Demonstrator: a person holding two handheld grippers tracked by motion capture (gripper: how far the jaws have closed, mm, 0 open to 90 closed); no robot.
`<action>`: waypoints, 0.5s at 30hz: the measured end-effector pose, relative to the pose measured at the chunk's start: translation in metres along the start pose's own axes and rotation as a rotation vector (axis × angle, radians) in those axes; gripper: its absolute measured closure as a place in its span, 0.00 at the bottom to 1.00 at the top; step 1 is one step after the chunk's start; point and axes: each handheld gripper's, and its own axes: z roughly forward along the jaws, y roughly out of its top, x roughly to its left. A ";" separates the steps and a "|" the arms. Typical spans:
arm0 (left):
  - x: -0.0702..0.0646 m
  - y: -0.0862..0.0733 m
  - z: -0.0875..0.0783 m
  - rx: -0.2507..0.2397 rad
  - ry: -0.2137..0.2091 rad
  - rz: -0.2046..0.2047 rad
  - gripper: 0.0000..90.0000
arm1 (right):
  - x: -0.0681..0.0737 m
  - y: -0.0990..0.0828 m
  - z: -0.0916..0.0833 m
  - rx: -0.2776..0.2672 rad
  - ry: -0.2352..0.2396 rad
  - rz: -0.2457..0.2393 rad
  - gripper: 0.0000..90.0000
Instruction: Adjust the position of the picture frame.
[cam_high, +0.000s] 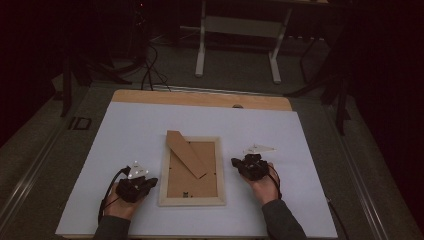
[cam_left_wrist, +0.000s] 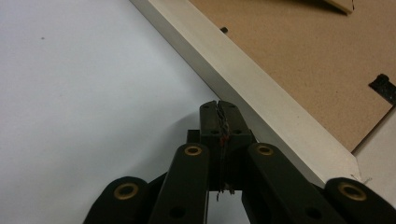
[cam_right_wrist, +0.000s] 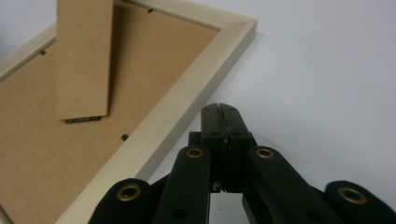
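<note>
A pale wooden picture frame (cam_high: 192, 201) lies face down in the middle of a white sheet, its brown backing board (cam_high: 192, 177) up and its cardboard stand (cam_high: 186, 152) slanting across it. My left gripper (cam_high: 151, 181) rests just left of the frame's lower left side; its jaws meet with nothing between them (cam_left_wrist: 218, 108), close to the frame's pale rail (cam_left_wrist: 261, 88). My right gripper (cam_high: 235, 162) sits just right of the frame's right rail (cam_right_wrist: 187, 102), also shut and empty (cam_right_wrist: 219, 112). The stand (cam_right_wrist: 84, 60) and backing (cam_right_wrist: 42, 154) fill the left of the right gripper view.
The white sheet (cam_high: 125, 135) covers a wooden table top (cam_high: 200, 98) whose far edge shows. Small black clips (cam_left_wrist: 384, 86) hold the backing in the frame. Beyond the table stand a white table base (cam_high: 237, 30) and dark floor with cables.
</note>
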 end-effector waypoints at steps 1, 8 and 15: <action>0.000 0.000 0.000 0.000 0.000 0.000 1.00 | 0.002 0.000 0.001 0.005 0.001 -0.001 1.00; -0.003 0.000 0.001 -0.001 -0.002 0.012 1.00 | 0.010 -0.003 0.012 0.031 0.019 -0.014 1.00; -0.005 0.000 0.002 0.000 -0.002 0.025 1.00 | 0.016 -0.004 0.020 0.060 0.027 -0.021 1.00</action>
